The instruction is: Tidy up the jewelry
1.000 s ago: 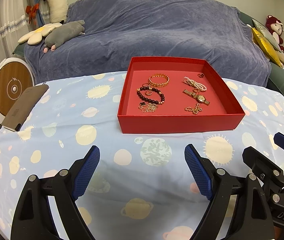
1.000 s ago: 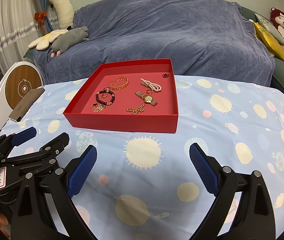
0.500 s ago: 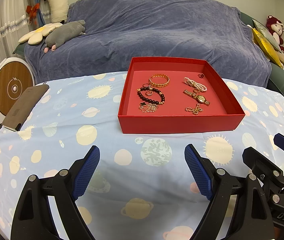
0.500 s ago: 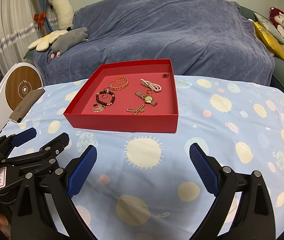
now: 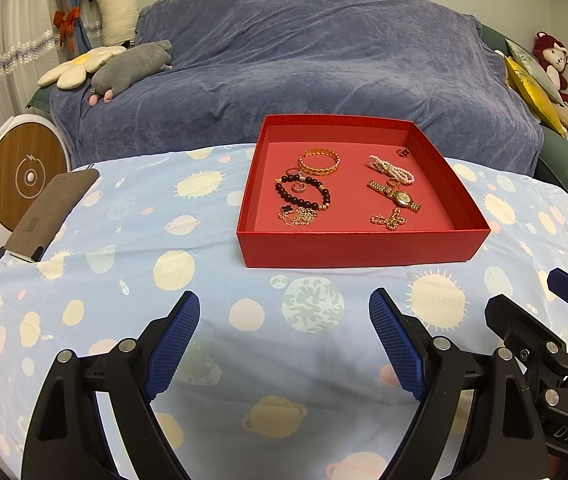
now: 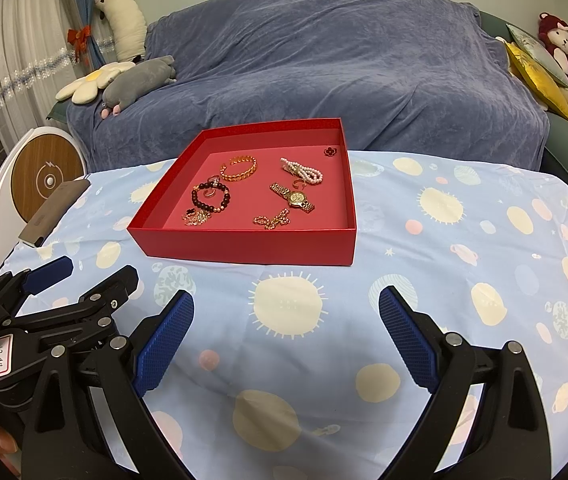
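Landmark: red tray (image 5: 360, 246) on tabletop; jewelry inside.
Left hand-held gripper (image 5: 284, 340): jaws spread wide, empty; tray straight ahead, slightly right.
Right hand-held gripper (image 6: 286, 338): spread wide, empty; tray ahead-left.
Watch (image 6: 294, 198): long axis diagonal, tray's right half (right likely nearer).

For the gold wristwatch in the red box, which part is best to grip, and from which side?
Judging by its pose, grip the gold wristwatch across its round case, coming straight down from above. It lies flat on the floor of the red box, band stretched out diagonally, and the box walls block any sideways approach.
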